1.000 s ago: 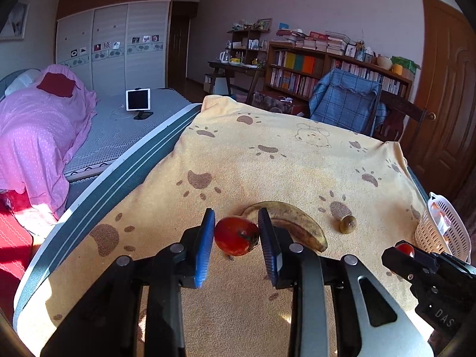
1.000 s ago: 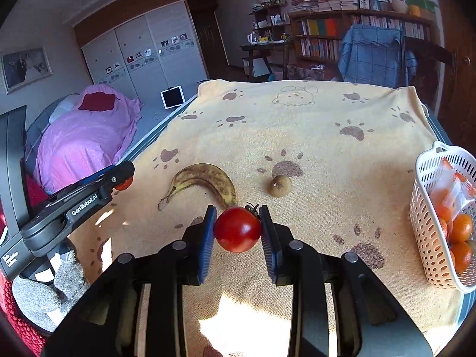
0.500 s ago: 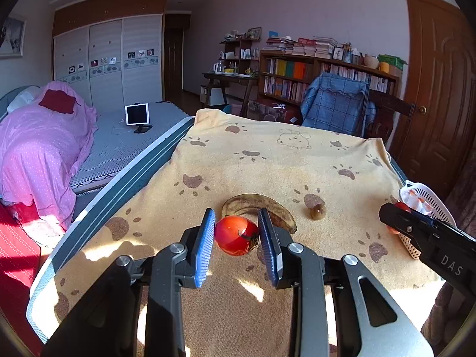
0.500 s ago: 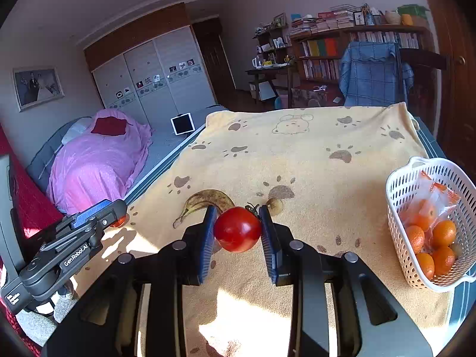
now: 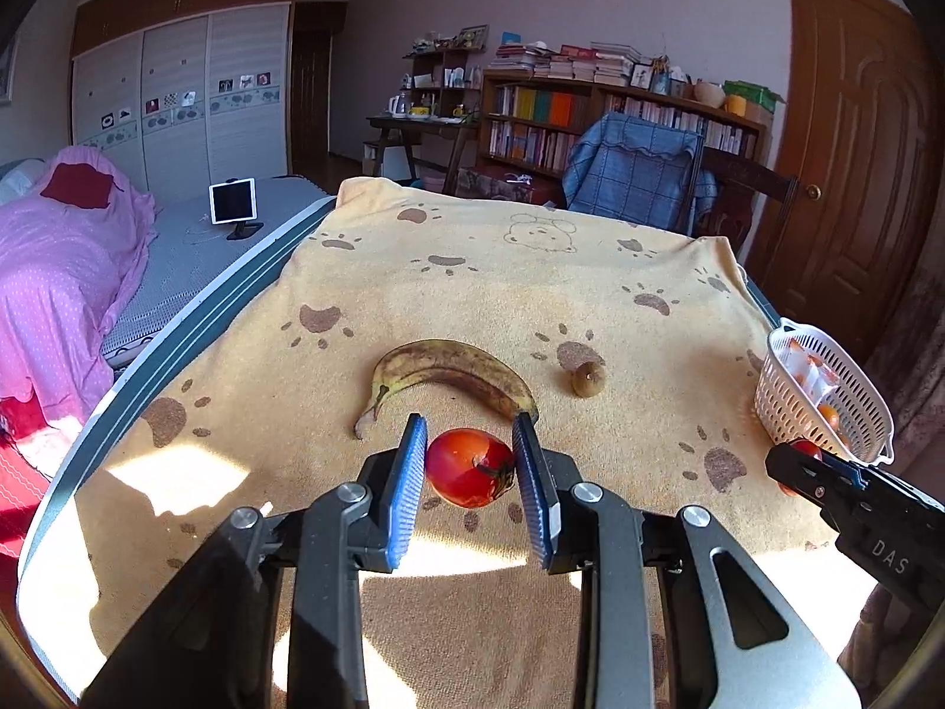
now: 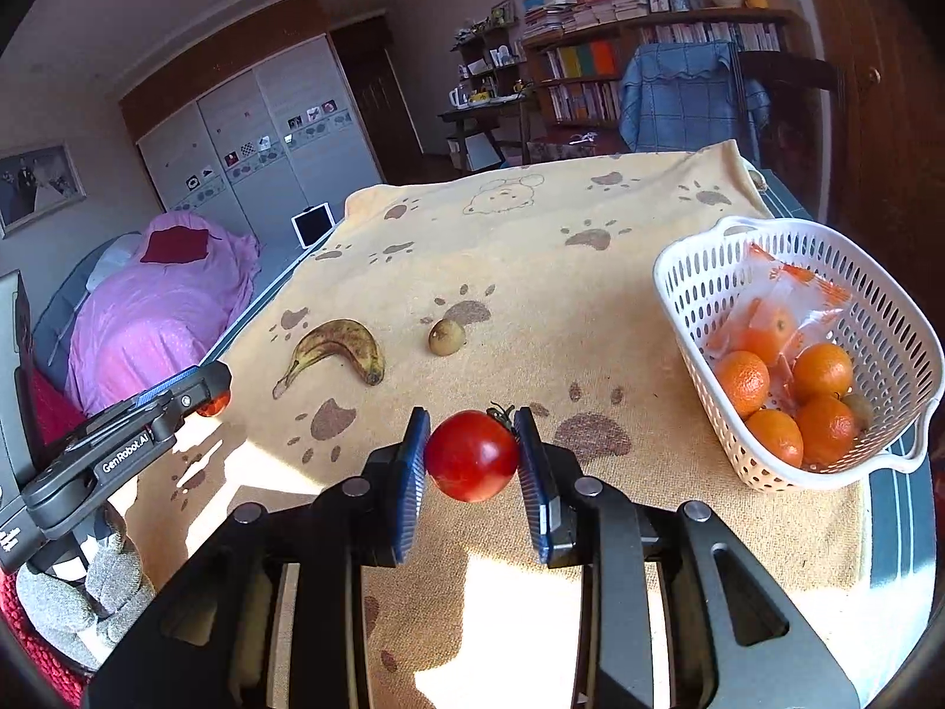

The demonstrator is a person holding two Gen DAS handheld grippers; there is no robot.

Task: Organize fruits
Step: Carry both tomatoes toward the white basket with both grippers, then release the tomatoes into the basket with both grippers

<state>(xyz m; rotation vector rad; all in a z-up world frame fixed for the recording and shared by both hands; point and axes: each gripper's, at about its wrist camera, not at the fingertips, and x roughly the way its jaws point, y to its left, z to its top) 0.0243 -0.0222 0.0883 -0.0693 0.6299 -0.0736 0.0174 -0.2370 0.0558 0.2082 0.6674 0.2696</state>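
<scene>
— Left wrist view: what is held by the left gripper (image 5: pixel 471 461)?
— A red tomato (image 5: pixel 469 467) is clamped between narrowly parted pads, above the blanket (image 5: pixel 502 289).
— And the right gripper (image 6: pixel 471 456)?
— A second tomato (image 6: pixel 471 455) is gripped likewise, near the white basket (image 6: pixel 697 295) of oranges (image 6: pixel 824 369).

I read "DAS" in pale letters on black body of right claw (image 5: pixel 794 461), seen from left wrist view. I read "GenRobot.AI" in white on dark side of left claw (image 6: pixel 209 399), seen from right wrist view. Book spines on shelves too small for me to read.
</scene>
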